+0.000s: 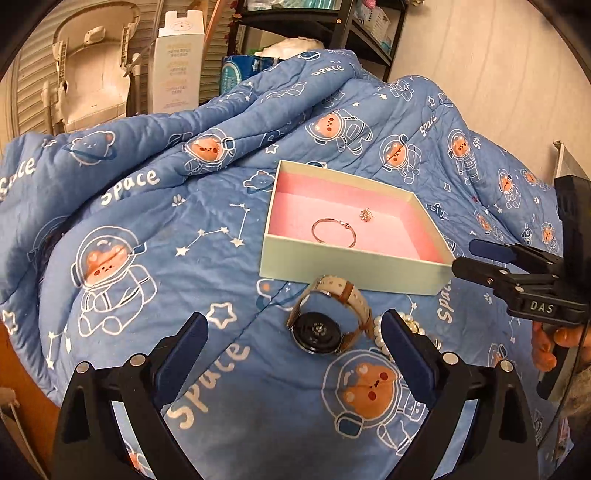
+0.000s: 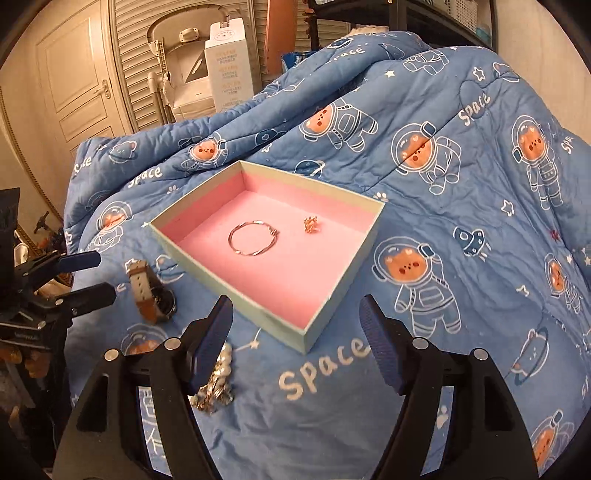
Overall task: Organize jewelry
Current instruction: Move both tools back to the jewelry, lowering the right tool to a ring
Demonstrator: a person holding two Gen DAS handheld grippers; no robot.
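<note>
Surface: a blue quilt (image 1: 155,229) printed with astronaut bears and the word "Space" is spread over a bed and bunched into folds at the far side.
Room: a white carton (image 1: 179,62), a cream plastic seat (image 1: 92,70) and a dark shelf rack (image 1: 332,33) are seen behind the bed; a panelled door (image 2: 74,77) is seen in the right wrist view.
Box: a shallow pale green box (image 1: 351,264) with pink lining is laid open on the quilt.
Box contents: a thin bangle (image 1: 333,231) is laid flat near the middle; a small gold charm (image 1: 366,214) is set just beside it, apart from it, toward the far wall.
Watch: a watch (image 1: 325,325) is placed on the quilt just outside the box's near wall, resting on its side with the dark case back turned to the left camera; the strap is closed in a loop, and the loop's long axis runs from the case toward the box.
Pearl piece: a pearl and metal piece (image 2: 218,380) is heaped on the quilt near the watch, partly hidden by a finger of each gripper.
Left gripper (image 1: 295,339): jaws are held wide apart, with the watch between them and nothing gripped.
Right gripper (image 2: 295,332): jaws are held wide apart over the box's near corner, with nothing gripped.
</note>
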